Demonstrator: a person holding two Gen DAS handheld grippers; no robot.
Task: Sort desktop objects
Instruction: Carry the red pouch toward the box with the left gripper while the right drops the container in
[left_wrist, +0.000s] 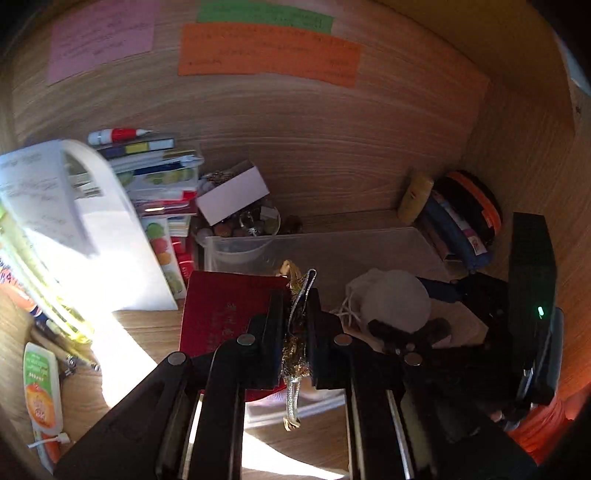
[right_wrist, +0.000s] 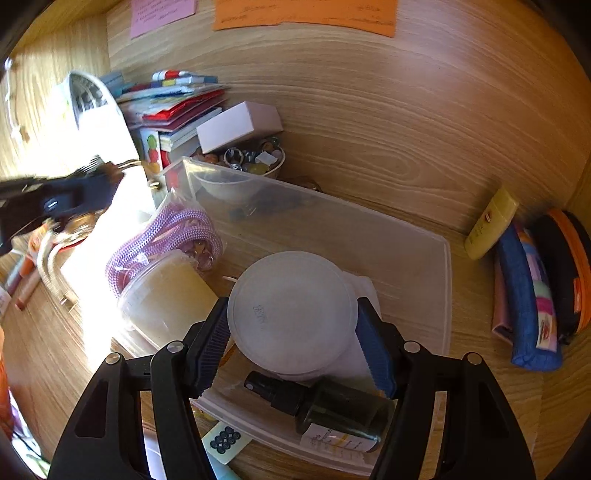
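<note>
Down at the bottom centre of the left wrist view, the left tongs (left_wrist: 295, 332) are pinching a gold and silver tinsel cord (left_wrist: 295, 354), which is running up between the pads and hanging out below them too. Right behind it, a red booklet (left_wrist: 221, 306) is lying flat, and a clear plastic bin (left_wrist: 332, 240) is sitting further up the frame with a white drawstring pouch (left_wrist: 391, 299) to the right. Over in the right wrist view, the right tongs (right_wrist: 293, 343) are spread wide around a round frosted lid (right_wrist: 291, 310) inside that same clear plastic bin (right_wrist: 424, 266), and honestly I can't tell if the pads are actually touching it. A dark spray bottle (right_wrist: 332, 410) is lying on its side just below the lid, a cream-filled tub (right_wrist: 166, 295) is sitting to its left, and a purple braided cord (right_wrist: 166, 232) is bunched up above that. At the right edge, a yellow tube (right_wrist: 491, 221) and a blue pouch (right_wrist: 524, 295) are leaning on the desk (right_wrist: 369, 110).
</note>
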